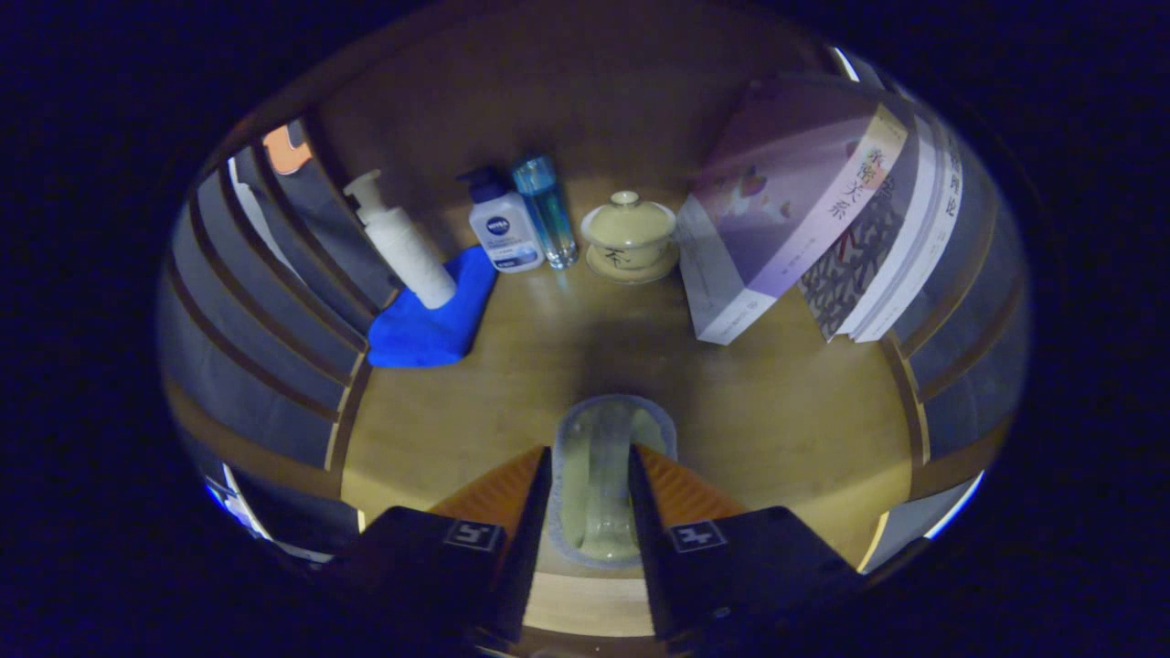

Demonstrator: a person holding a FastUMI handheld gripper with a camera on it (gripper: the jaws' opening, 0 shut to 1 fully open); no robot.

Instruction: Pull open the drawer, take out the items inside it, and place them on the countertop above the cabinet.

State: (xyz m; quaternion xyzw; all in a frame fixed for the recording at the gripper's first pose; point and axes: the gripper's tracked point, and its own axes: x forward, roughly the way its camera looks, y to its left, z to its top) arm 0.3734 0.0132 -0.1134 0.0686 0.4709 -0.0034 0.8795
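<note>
An item taken from the drawer, a pale oblong pouch (599,475) with a greyish rim, is held between the fingers of the gripper (590,489), which are clenched on it from both sides, just above the near part of the wooden desk (786,411). Whether the pouch is already resting on the wood or is a little above it cannot be told. The step in hand is judged to be the placing of this item on the countertop; the next move calls for it to be lowered until it rests flat, the fingers to be released, and the gripper to be drawn back for whatever is left in the drawer. The wood just ahead of the fingers is bare, so nothing stands in the way. Farther off, a white pump bottle (399,242) stands on a blue cloth (430,320) at the left, then a lotion bottle (503,228), a blue tube (546,210) and a lidded cup (629,238) on its saucer; leaning books (795,210) stand at the far right.
</note>
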